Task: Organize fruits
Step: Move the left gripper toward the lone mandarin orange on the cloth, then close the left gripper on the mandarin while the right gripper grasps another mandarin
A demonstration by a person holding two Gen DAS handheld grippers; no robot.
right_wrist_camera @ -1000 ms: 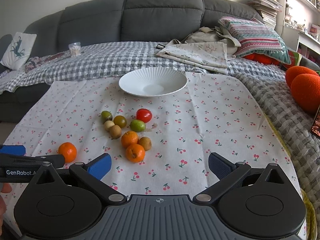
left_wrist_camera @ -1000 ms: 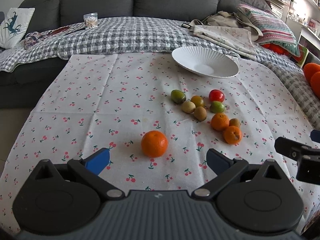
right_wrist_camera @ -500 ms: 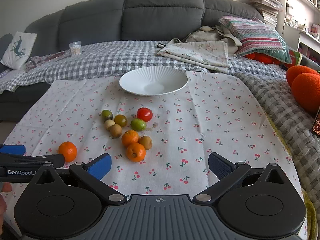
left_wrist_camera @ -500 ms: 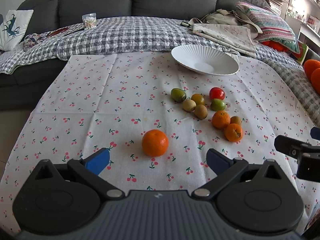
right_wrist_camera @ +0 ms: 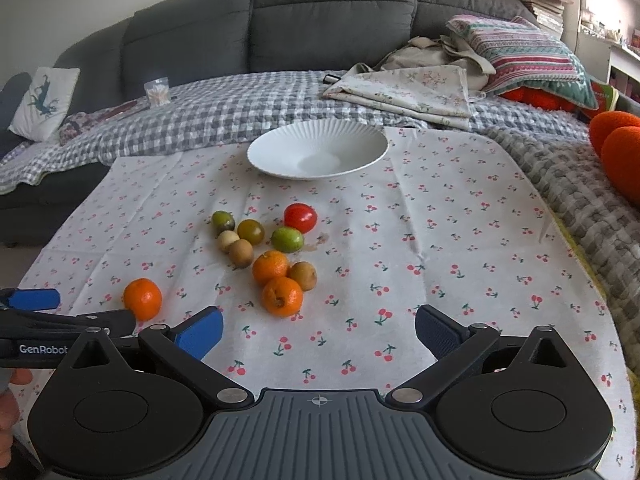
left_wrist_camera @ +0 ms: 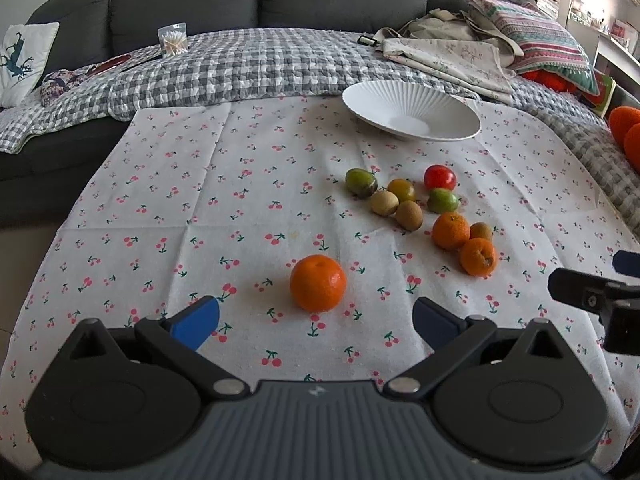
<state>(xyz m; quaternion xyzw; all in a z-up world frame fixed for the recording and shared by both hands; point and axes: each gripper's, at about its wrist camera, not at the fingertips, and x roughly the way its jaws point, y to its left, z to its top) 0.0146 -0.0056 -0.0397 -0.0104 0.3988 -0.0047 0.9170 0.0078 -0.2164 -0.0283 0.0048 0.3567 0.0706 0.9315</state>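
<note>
A lone orange (left_wrist_camera: 318, 282) lies on the cherry-print cloth just ahead of my open, empty left gripper (left_wrist_camera: 315, 320); it also shows in the right wrist view (right_wrist_camera: 143, 298). A cluster of several small fruits sits beyond: two oranges (left_wrist_camera: 451, 230) (left_wrist_camera: 477, 256), a red tomato (left_wrist_camera: 439, 177), a green fruit (left_wrist_camera: 442, 200) and brown kiwis (left_wrist_camera: 409, 215). An empty white ribbed bowl (left_wrist_camera: 412, 98) stands at the far side. My right gripper (right_wrist_camera: 319, 332) is open and empty, with the near orange of the cluster (right_wrist_camera: 282, 296) just ahead of it to the left.
A grey checked blanket (right_wrist_camera: 224, 116) and dark sofa lie behind the cloth. Folded fabric and a striped pillow (right_wrist_camera: 524, 54) sit at the back right. Orange cushions (right_wrist_camera: 620, 148) are at the right edge. A small clear box (left_wrist_camera: 173, 39) rests on the blanket.
The left gripper has eased back and up slightly, so the lone orange sits a little farther ahead. The right gripper has barely moved. No fruit has moved.
</note>
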